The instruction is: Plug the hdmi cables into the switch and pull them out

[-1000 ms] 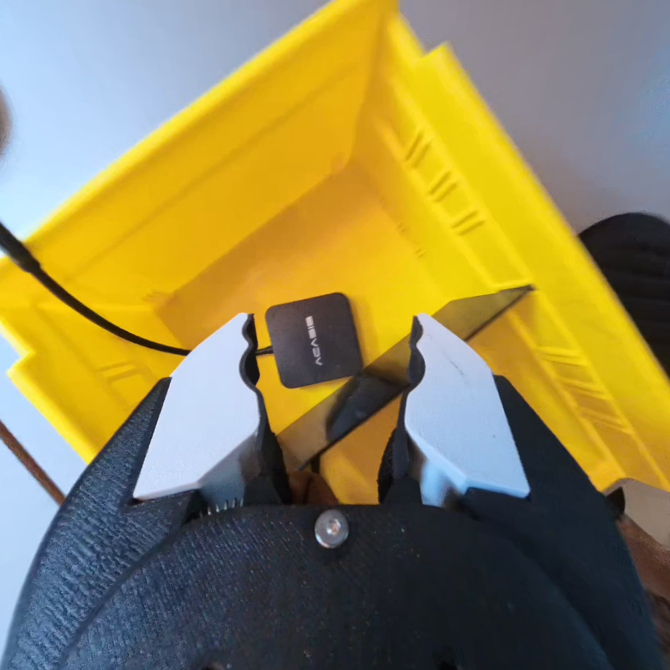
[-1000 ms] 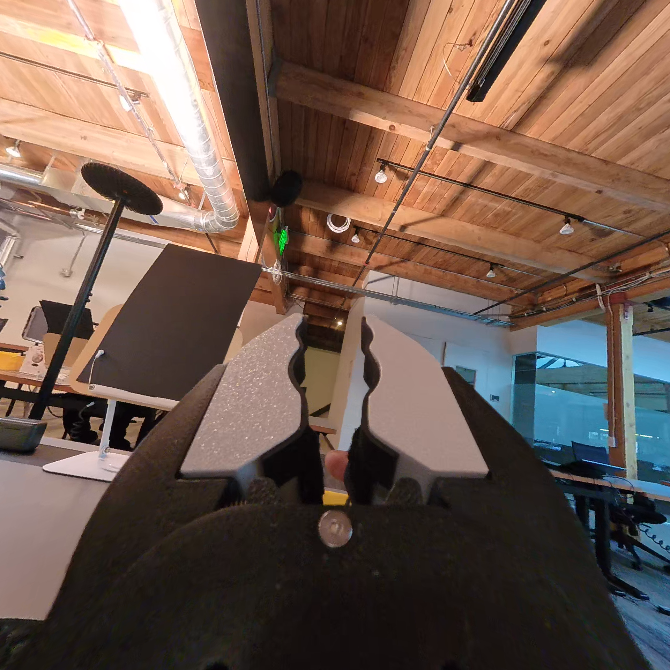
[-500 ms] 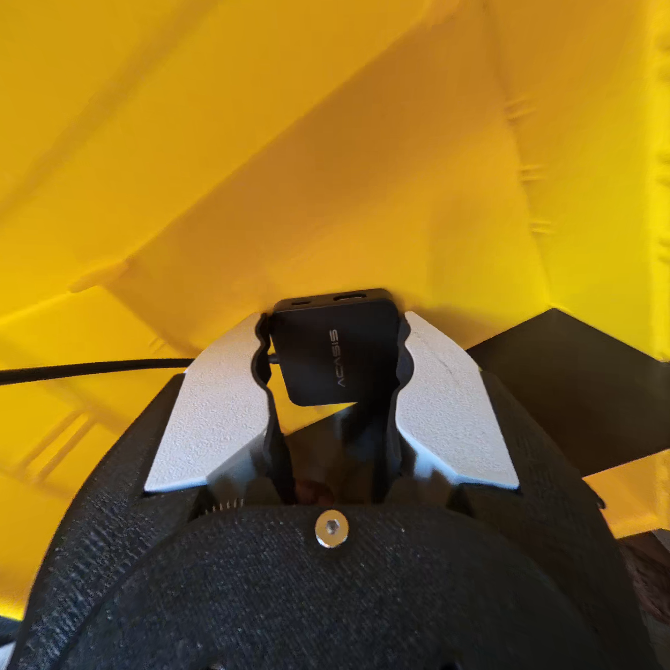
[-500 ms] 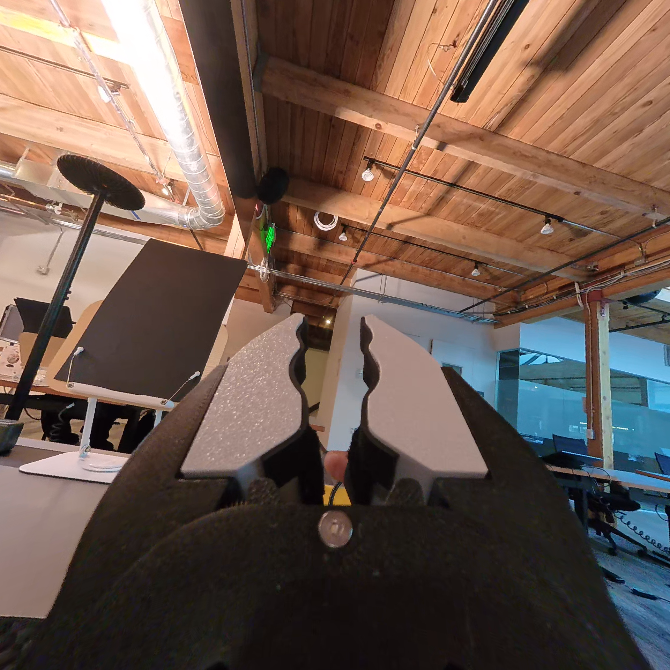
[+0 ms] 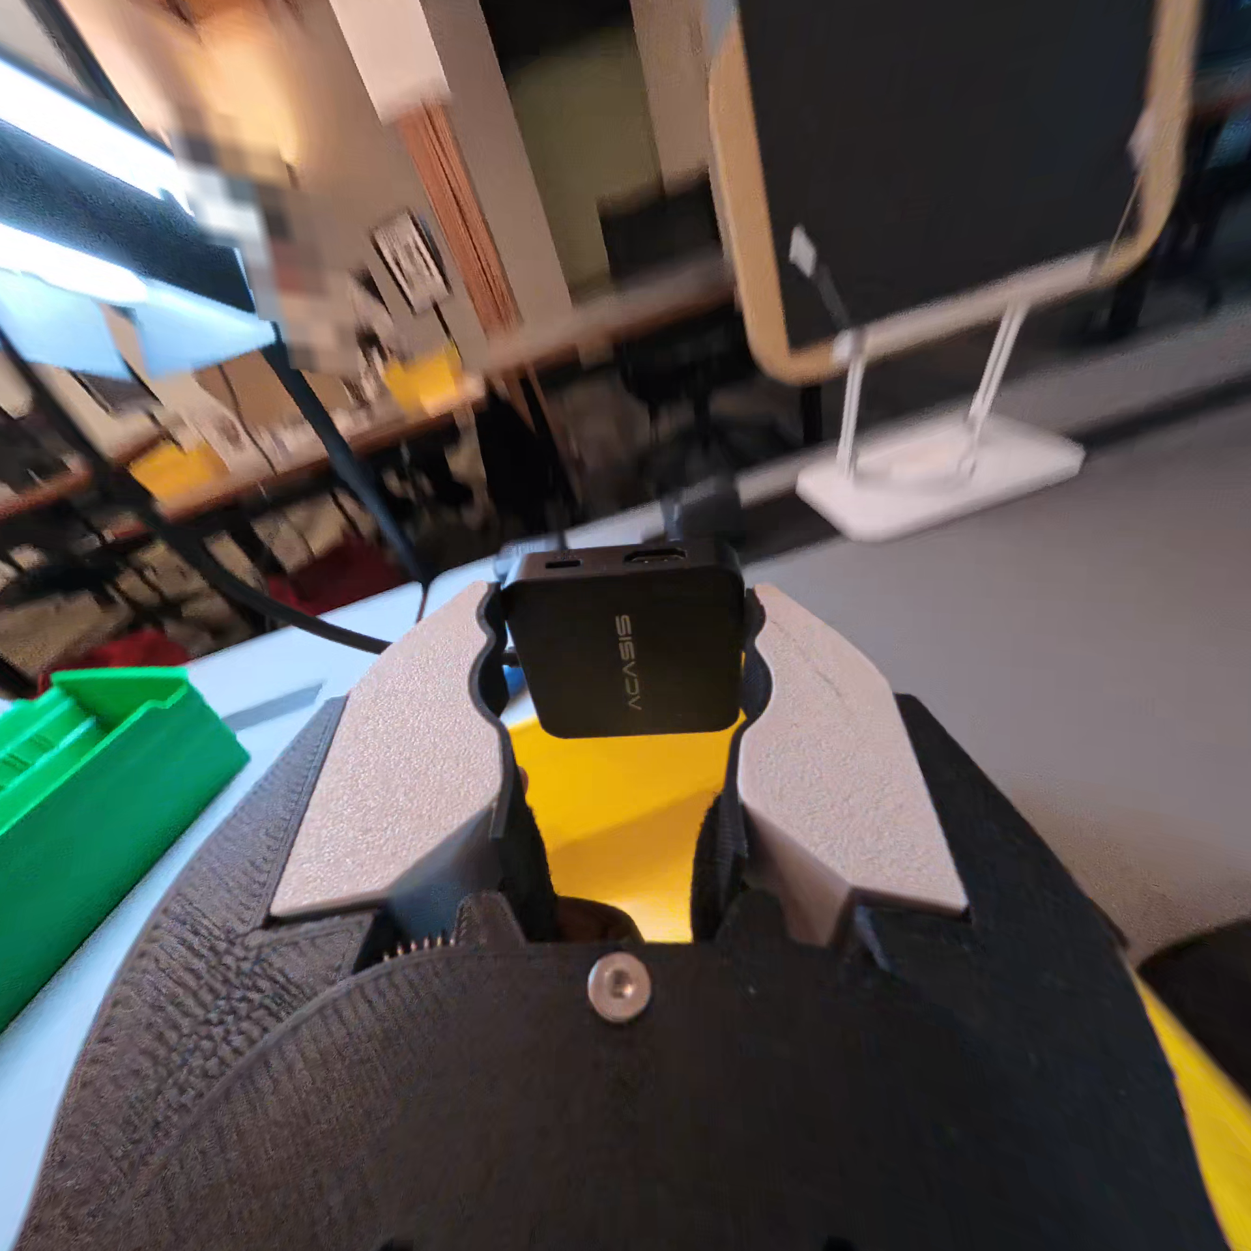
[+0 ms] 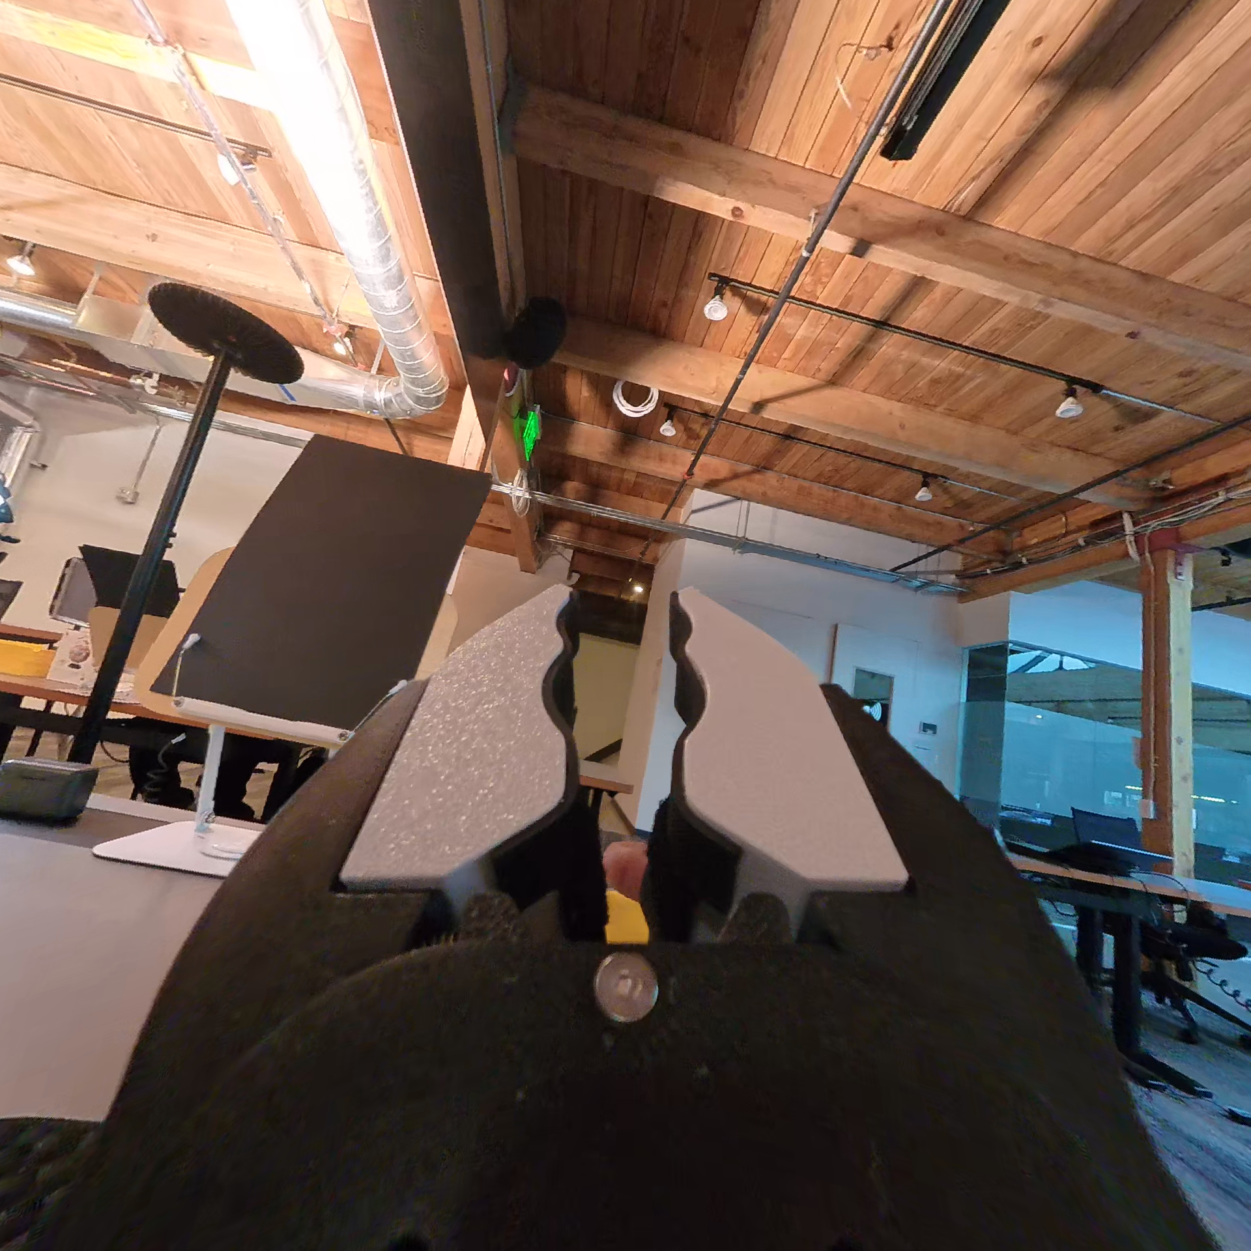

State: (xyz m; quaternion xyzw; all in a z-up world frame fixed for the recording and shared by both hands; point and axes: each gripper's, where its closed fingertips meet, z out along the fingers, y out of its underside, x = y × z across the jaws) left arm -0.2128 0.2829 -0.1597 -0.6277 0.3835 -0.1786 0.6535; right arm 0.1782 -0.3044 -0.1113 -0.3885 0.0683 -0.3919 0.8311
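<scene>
Your left gripper clamps switch, ports facing away fwd; right gripper part-open, empty, aimed at ceiling; no cable seen.

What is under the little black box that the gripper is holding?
Under the black box, between the left hand-held gripper's fingers, you see yellow: part of a yellow bin. The gripper body hides the rest.

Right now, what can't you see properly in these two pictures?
- Left wrist view: the background shelves and desks are motion-blurred.
- Left wrist view: the yellow bin is mostly hidden behind the left gripper, which holds the switch.
- Left wrist view: the black cable disappears behind a finger, so its plug is hidden.
- Right wrist view: the right gripper points at the ceiling; no HDMI cables visible.
</scene>
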